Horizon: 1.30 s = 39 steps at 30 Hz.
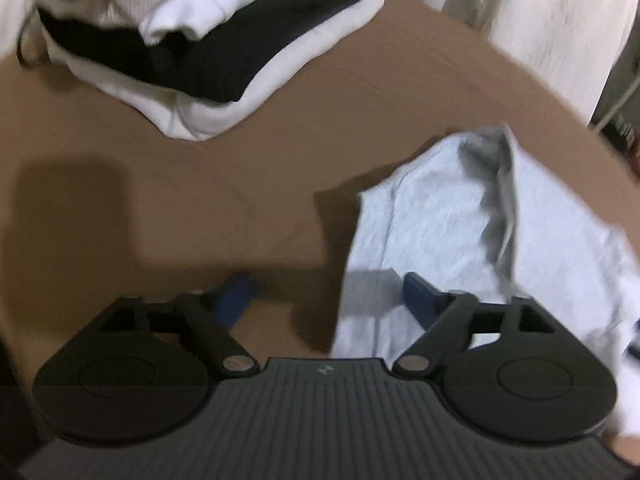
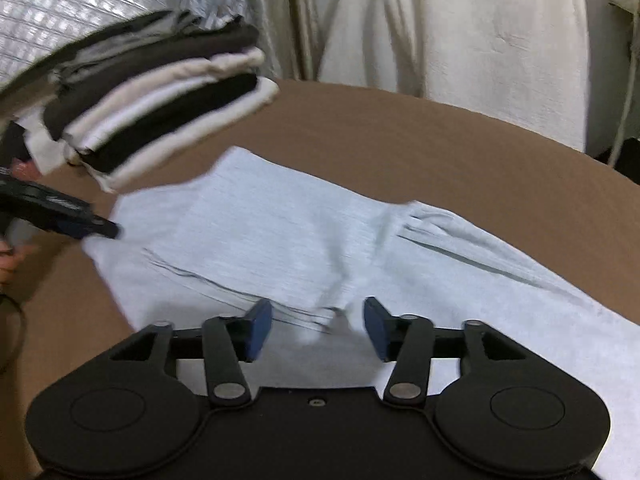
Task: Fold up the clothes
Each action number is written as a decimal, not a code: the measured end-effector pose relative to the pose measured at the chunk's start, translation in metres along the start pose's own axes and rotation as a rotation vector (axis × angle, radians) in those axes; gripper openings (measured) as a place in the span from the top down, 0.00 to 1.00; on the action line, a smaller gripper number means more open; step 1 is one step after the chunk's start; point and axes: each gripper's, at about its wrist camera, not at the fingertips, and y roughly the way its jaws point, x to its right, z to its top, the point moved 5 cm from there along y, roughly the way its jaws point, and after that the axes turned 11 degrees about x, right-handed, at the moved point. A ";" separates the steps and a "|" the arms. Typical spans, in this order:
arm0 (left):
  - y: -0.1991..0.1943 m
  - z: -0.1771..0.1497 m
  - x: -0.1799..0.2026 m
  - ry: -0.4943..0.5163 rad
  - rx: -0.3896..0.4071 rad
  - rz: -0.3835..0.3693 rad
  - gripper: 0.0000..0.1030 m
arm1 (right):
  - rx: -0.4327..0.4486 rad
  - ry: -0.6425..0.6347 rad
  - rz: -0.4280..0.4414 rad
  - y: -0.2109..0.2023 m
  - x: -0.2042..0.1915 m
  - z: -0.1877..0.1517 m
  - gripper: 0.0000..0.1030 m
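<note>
Nearest in the right wrist view, the right gripper [image 2: 318, 326] stood w/ jaws well apart, nothing pinched; a small raised ridge of the light grey garment [image 2: 280, 240] lay between the blue pads [image 2: 258, 330] but they weren't pressing on it. The garment was spread across the brown table [image 2: 440, 140], partly folded, one layer lapped over another, creases running crosswise.

In the left wrist view, the left gripper [image 1: 326, 294] was also wide open and empty: one blue pad [image 1: 236, 296] over bare table, the other over the garment's edge [image 1: 440, 240]. From the right side it showed at the garment's far-left corner [image 2: 86, 228], fingertips at the cloth edge; contact couldn't be told, too blurred.

Judged step: mid-fold, between grips. Both claws looked released, so the next move prob. calls for re-pinching an edge or corner w/ each and carrying it over for another fold, keeping layers aligned.

Further back, a stack of folded clothes [image 2: 160, 92], black, white and beige layers, sat on the table just beyond the garment's far-left corner. It's close enough to get nudged by a wide sweep from the left claw. Behind the table hung pale fabric [image 2: 460, 32], and a quilted silvery surface [image 2: 60, 12] at the far left.
</note>
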 end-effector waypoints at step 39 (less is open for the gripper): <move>-0.037 0.011 0.028 -0.359 0.007 -0.436 0.09 | 0.108 -0.121 -0.076 0.089 -0.109 0.022 0.88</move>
